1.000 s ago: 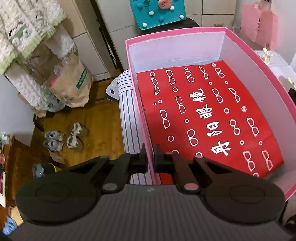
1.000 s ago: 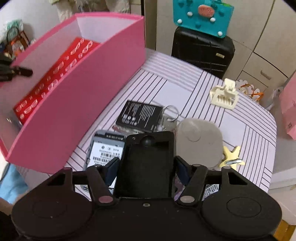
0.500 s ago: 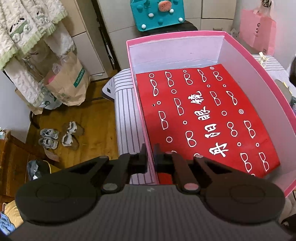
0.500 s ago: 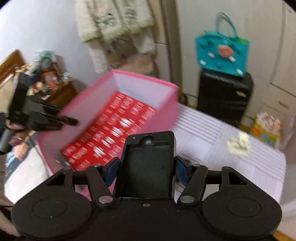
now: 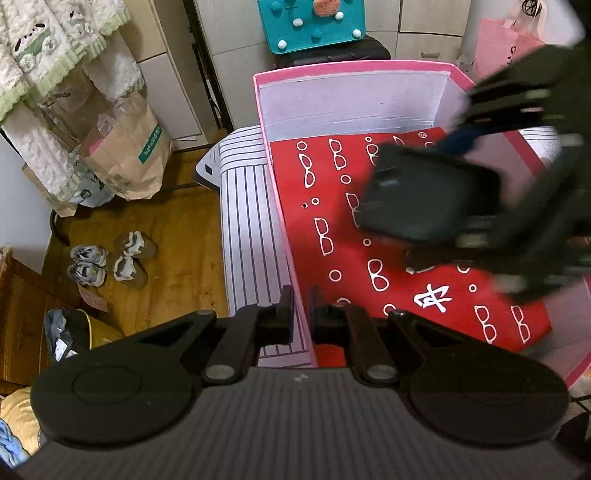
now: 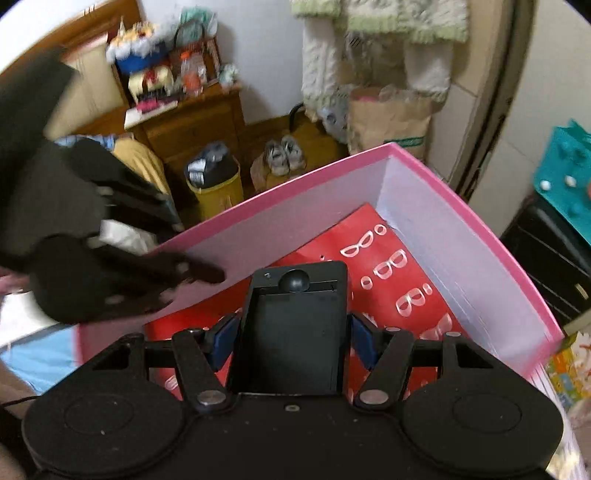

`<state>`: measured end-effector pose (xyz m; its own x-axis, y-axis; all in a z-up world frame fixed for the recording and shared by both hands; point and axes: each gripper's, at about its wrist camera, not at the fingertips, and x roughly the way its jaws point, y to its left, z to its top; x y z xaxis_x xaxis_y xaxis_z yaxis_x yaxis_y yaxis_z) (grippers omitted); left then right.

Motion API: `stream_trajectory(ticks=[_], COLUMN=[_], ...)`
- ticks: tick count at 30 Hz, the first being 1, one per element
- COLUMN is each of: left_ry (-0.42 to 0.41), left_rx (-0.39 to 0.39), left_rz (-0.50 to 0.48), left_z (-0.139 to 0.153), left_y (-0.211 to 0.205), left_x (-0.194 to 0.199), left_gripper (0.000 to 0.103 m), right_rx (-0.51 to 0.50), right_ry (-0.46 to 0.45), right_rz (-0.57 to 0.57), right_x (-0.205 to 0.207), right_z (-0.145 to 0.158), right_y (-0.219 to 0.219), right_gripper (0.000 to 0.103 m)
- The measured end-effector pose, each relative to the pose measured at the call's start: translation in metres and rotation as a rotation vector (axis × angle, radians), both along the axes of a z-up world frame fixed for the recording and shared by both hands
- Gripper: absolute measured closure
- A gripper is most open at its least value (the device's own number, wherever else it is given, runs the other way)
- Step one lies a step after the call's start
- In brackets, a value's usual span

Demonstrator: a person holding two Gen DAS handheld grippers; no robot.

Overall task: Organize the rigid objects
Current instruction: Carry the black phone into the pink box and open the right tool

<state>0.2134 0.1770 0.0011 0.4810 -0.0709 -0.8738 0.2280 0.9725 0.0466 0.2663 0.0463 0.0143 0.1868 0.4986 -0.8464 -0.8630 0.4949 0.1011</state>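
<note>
A pink box (image 5: 275,184) with white inner walls and a red printed liner (image 5: 332,221) lies on the striped table. My left gripper (image 5: 301,314) is shut on the box's left wall near its front corner. My right gripper (image 6: 291,339) is shut on a black rectangular case (image 6: 291,332) and holds it above the inside of the box (image 6: 461,258). In the left wrist view the case (image 5: 428,195) and right gripper hover blurred over the liner. The left gripper also shows in the right wrist view (image 6: 199,273) on the box wall.
The striped tablecloth (image 5: 243,229) shows left of the box. On the floor beyond are shoes (image 5: 107,258), a paper bag (image 5: 125,151) and a yellow bin (image 6: 218,184). A teal bag (image 5: 310,22) sits on a black suitcase behind the box.
My right gripper carried the black case from above the table to over the inside of the pink box. My left gripper kept its hold on the box wall.
</note>
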Motion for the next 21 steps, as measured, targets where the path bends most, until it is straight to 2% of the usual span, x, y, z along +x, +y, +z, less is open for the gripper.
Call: stream_trajectory(ticks=[7,14,16,18,21], left_ry=[-0.008,-0.003,0.001,0.005,0.002], left_rx=[-0.030,-0.042,-0.044,-0.051,-0.054], left_rz=[-0.008,-0.020,-0.023,-0.019,-0.018], left_z=[-0.001,-0.001,-0.001,0.000,-0.001], left_y=[0.006,0.007,0.007,0.008,0.008], left_x=[-0.001,-0.002,-0.002,-0.002,-0.003], left_gripper=[0.095,0.093,0.093,0.093,0.093], right_rx=[-0.105,-0.147,-0.157,-0.162,-0.120], right_ry=[-0.002,-0.042,-0.068,-0.091,-0.109], right_rz=[0.134,0.262,0.270,0.266,0.230], right_x=[0.030,0.030,0.030,0.028,0.029], right_z=[-0.033,-0.042,-0.044,-0.041,-0.029], right_y=[0.047,0.056,0.056,0.055,0.045], right_gripper=[0.034,0.034,0.034,0.026,0.024])
